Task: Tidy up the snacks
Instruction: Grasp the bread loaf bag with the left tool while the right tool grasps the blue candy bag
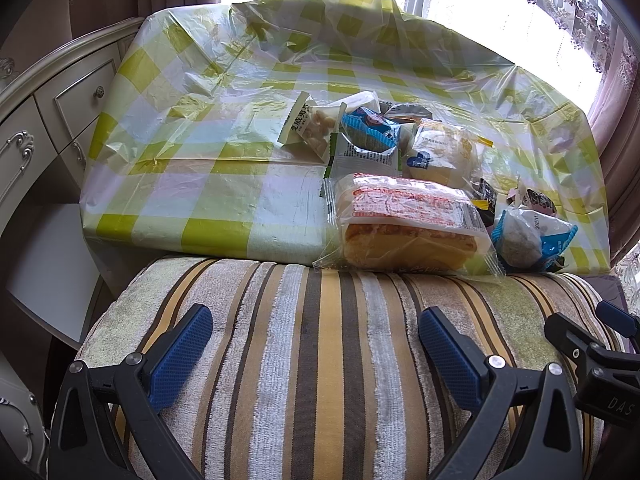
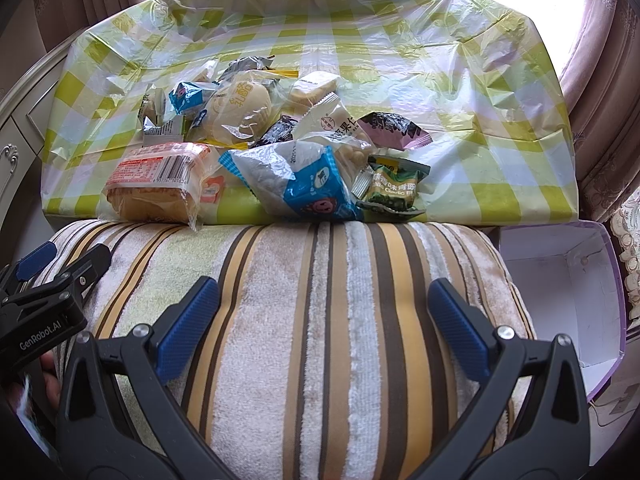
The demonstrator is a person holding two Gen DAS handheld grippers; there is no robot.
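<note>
Both the left claw (image 1: 316, 356) and right claw (image 2: 324, 328) gape wide and empty over the striped cushion (image 1: 320, 360). The snacks (image 2: 280, 148) crowd the bench's (image 1: 180, 184) near edge at mid-frame, the cake pack (image 1: 404, 224) overhanging; bare checkered cloth spreads left.

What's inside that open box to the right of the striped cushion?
The box looks empty: bare white walls and floor show in the right wrist view. Its near left corner is hidden behind the cushion, so I cannot vouch for that part.

Bench (image 2: 500, 184) under a green-checked plastic cover (image 2: 420, 60); wrapped snacks (image 2: 280, 140) heaped near its front edge.
</note>
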